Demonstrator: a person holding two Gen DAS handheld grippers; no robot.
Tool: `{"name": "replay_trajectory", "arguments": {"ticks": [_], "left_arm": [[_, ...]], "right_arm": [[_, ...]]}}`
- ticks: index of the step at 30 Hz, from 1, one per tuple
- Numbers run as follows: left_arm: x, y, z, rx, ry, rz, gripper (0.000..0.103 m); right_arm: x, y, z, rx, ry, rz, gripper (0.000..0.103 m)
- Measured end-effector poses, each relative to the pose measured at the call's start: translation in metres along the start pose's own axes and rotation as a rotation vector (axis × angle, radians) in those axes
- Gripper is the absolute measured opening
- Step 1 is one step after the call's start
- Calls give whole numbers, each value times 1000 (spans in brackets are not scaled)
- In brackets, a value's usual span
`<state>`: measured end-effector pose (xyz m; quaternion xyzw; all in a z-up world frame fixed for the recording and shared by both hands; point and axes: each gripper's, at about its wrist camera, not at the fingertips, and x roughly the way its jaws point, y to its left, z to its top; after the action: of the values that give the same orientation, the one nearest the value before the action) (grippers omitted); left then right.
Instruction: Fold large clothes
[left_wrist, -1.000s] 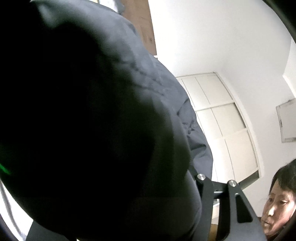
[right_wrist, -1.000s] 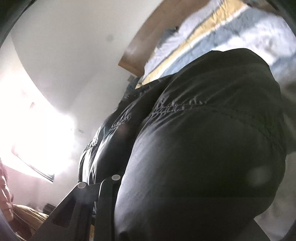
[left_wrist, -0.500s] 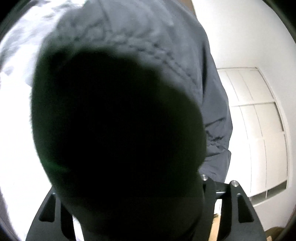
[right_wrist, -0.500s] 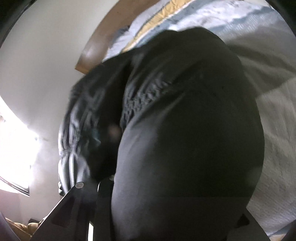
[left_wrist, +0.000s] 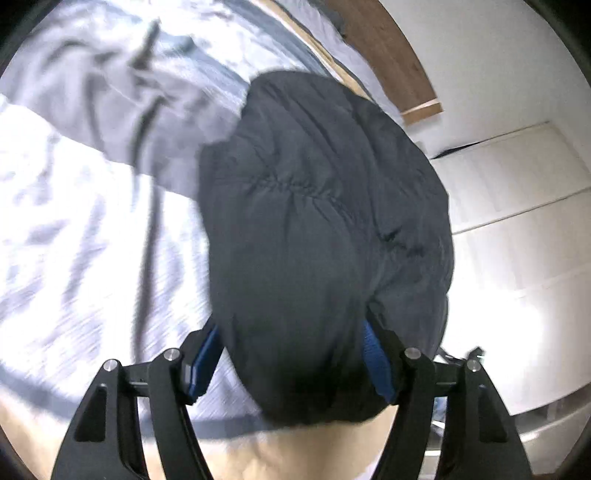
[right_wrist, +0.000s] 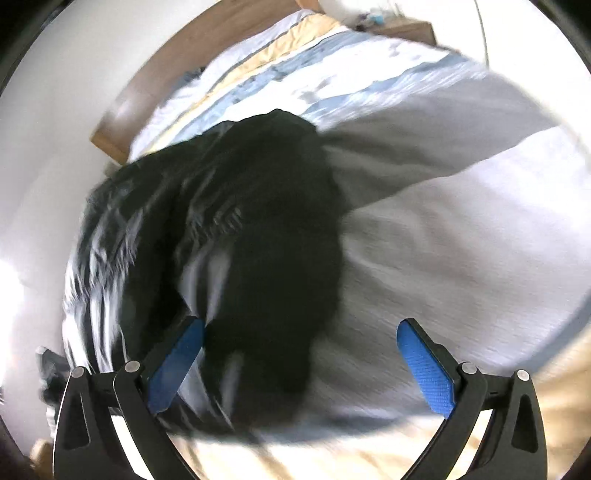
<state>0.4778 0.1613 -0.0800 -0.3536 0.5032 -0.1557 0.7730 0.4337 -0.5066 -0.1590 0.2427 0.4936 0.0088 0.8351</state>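
Observation:
A dark padded jacket (left_wrist: 317, 229) fills the middle of the left wrist view, above the bed. My left gripper (left_wrist: 291, 354) has its blue-padded fingers (left_wrist: 375, 354) spread wide with the jacket bulging between them; whether they press it I cannot tell. In the right wrist view the jacket (right_wrist: 258, 236) is blurred and hangs over the bed. My right gripper (right_wrist: 301, 362) is open wide; the jacket lies against its left pad (right_wrist: 177, 365), and the right pad (right_wrist: 424, 365) is free.
A bed with a white quilted cover (left_wrist: 74, 236) lies below. A grey garment (left_wrist: 122, 103) is spread on it, also in the right wrist view (right_wrist: 436, 140). A wooden headboard (right_wrist: 159, 77) and white wardrobe doors (left_wrist: 517, 206) stand behind.
Both grippers have tipped down from the wall and ceiling towards the bed. The right gripper has opened and the jacket drops from it. The jacket has moved away from both cameras.

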Motion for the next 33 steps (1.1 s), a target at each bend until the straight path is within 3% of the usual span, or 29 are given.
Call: {"name": "replay_trajectory", "arguments": {"ticks": [2, 5, 12, 14, 23, 33], "left_arm": [[-1, -33, 2, 50, -16, 98, 67], [-16, -57, -25, 96, -47, 201, 67], [-18, -119, -108, 182, -67, 406, 68], [-18, -139, -134, 224, -61, 484, 81], [2, -180, -200, 339, -32, 585, 82], [9, -196, -232, 401, -55, 661, 82]], "right_arm": [[-20, -1, -7, -37, 0, -37, 103], [-43, 9, -31, -77, 13, -78, 103], [-68, 44, -83, -156, 46, -134, 103], [-80, 54, -100, -182, 48, -152, 103], [-101, 71, -142, -200, 23, -204, 102], [-95, 88, -155, -241, -6, -236, 102]]}}
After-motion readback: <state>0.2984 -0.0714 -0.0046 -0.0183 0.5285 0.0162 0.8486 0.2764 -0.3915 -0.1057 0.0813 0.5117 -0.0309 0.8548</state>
